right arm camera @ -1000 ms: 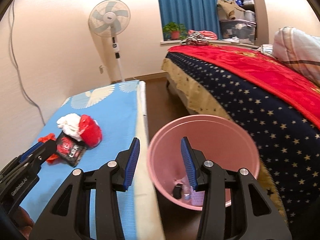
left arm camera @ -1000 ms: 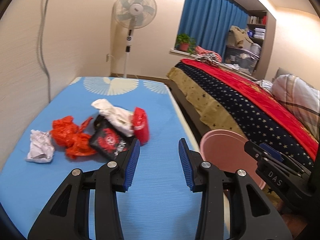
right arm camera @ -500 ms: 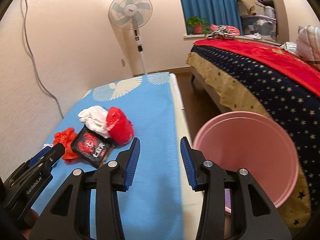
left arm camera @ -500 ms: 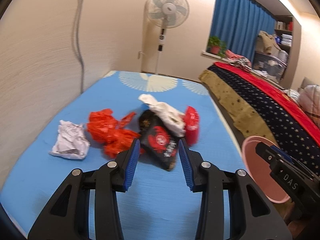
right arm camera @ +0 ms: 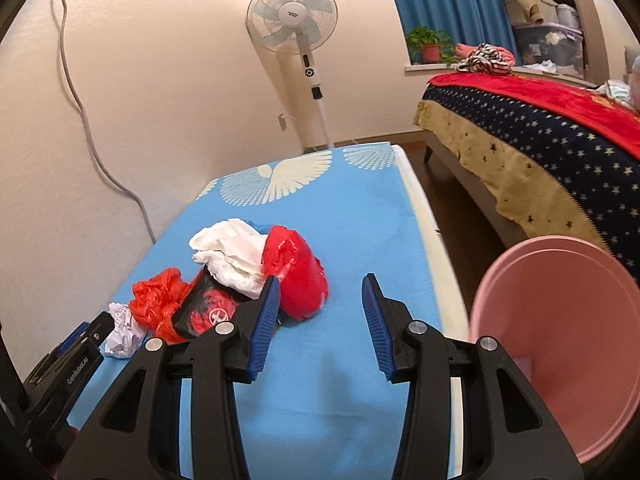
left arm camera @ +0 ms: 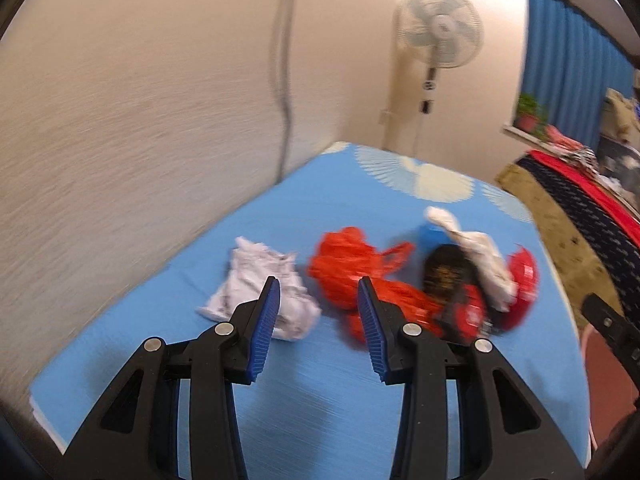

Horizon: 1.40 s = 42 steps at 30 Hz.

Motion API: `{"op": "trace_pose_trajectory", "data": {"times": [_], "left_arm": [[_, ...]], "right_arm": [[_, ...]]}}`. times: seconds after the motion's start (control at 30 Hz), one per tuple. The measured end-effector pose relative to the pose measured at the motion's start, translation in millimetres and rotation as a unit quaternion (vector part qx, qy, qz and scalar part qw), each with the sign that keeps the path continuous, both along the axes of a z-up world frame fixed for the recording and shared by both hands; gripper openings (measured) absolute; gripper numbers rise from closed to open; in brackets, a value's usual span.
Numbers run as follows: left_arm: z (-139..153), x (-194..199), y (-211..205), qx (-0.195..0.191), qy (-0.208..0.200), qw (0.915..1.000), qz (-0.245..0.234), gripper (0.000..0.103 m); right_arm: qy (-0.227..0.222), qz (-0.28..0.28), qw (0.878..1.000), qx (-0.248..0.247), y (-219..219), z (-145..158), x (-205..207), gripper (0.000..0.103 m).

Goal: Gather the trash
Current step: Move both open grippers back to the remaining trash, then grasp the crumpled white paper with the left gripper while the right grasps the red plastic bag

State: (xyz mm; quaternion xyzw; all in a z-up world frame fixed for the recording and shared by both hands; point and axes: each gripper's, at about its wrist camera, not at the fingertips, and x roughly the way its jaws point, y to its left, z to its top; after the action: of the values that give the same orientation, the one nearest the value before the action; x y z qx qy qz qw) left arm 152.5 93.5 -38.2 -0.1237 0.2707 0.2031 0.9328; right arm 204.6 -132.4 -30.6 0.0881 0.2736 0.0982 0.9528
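A heap of trash lies on the blue mattress: a crumpled white paper, an orange plastic bag, a black-and-red snack packet, a white tissue wad and a red wrapper. My left gripper hangs open just short of the paper and the orange bag, with nothing between its fingers. In the right wrist view the red wrapper lies just left of my right gripper, whose jaws are opening and hold nothing. The pink bin stands on the floor at the right.
A wall with a hanging cable borders the mattress on the left. A standing fan is behind its far end. A bed with a starred cover lies across a strip of wooden floor.
Both grippers swung left, away from the pink bin and toward the trash heap. The left one now faces the white paper and orange bag; the bin has slid to the right edge.
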Motion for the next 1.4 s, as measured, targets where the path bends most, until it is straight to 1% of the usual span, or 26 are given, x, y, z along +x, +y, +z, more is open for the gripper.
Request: {"op": "trace_pose_trajectory", "data": {"times": [0.1, 0.2, 0.33, 0.47, 0.57, 0.63, 0.67, 0.7, 0.73, 0.77, 0.8, 0.83, 0.9, 1.0, 1.07, 1.3, 1.4], "left_arm": [[-7.1, 7.4, 10.4, -0.012, 0.017, 0.9996, 0.017, 0.040], [-13.5, 12.9, 15.4, -0.019, 0.030, 0.9990, 0.027, 0.039], [-14.7, 21.6, 20.4, -0.023, 0.036, 0.9986, 0.032, 0.040], [-20.9, 26.2, 23.4, -0.034, 0.057, 0.9974, 0.029, 0.040], [-24.7, 28.7, 24.9, -0.038, 0.071, 0.9963, 0.032, 0.040], [-26.6, 30.9, 26.3, -0.044, 0.077, 0.9956, 0.031, 0.040], [-28.2, 30.5, 27.9, -0.051, 0.080, 0.9949, 0.032, 0.040], [-29.7, 31.1, 29.1, -0.056, 0.082, 0.9945, 0.032, 0.040], [-31.5, 31.7, 30.6, -0.063, 0.086, 0.9938, 0.031, 0.040], [-32.7, 32.2, 31.5, -0.069, 0.087, 0.9934, 0.028, 0.040], [-33.9, 32.7, 32.3, -0.072, 0.088, 0.9932, 0.026, 0.034], [-34.6, 32.8, 31.5, -0.076, 0.089, 0.9929, 0.022, 0.031], [-35.6, 33.3, 30.1, -0.082, 0.089, 0.9926, 0.014, 0.017], [-32.9, 29.3, 27.8, -0.088, 0.082, 0.9927, 0.008, 0.011], [-29.9, 24.5, 26.8, -0.088, 0.077, 0.9931, 0.010, 0.009], [-17.9, 6.0, 25.8, -0.082, 0.056, 0.9949, 0.013, 0.008], [-9.8, 0.1, 23.8, -0.073, 0.048, 0.9961, 0.009, 0.008]], "right_arm": [[0.003, 0.003, 1.000, 0.007, 4.2, -2.4, 11.1, 0.054], [0.009, 0.007, 1.000, 0.009, 10.0, -7.2, 21.9, 0.057], [0.015, 0.017, 1.000, 0.005, 21.7, -12.4, 36.9, 0.060], [0.032, 0.020, 0.999, 0.010, 28.6, -18.5, 50.9, 0.062], [0.046, 0.019, 0.999, -0.005, 37.4, -23.6, 58.5, 0.062], [0.050, 0.018, 0.999, -0.010, 39.5, -25.7, 60.6, 0.060], [0.053, 0.017, 0.998, -0.009, 38.9, -27.0, 61.2, 0.057], [0.055, 0.016, 0.998, -0.007, 37.7, -27.5, 62.4, 0.050], [0.059, 0.016, 0.998, -0.003, 35.3, -28.5, 63.2, 0.047], [0.062, 0.015, 0.998, 0.000, 33.4, -29.0, 63.5, 0.040], [0.066, 0.013, 0.998, 0.004, 31.2, -29.2, 63.4, 0.037], [0.069, 0.012, 0.998, 0.007, 29.3, -28.9, 63.2, 0.037], [0.072, 0.012, 0.997, 0.010, 26.2, -26.2, 61.1, 0.034], [0.064, 0.010, 0.998, 0.009, 20.9, -17.1, 55.2, 0.028], [0.060, 0.009, 0.998, 0.010, 16.9, -10.3, 49.8, 0.027], [0.045, 0.006, 0.999, 0.000, 3.4, 6.1, 22.5, 0.026], [0.038, 0.003, 0.999, -0.001, -2.4, 14.0, 9.6, 0.025]]}}
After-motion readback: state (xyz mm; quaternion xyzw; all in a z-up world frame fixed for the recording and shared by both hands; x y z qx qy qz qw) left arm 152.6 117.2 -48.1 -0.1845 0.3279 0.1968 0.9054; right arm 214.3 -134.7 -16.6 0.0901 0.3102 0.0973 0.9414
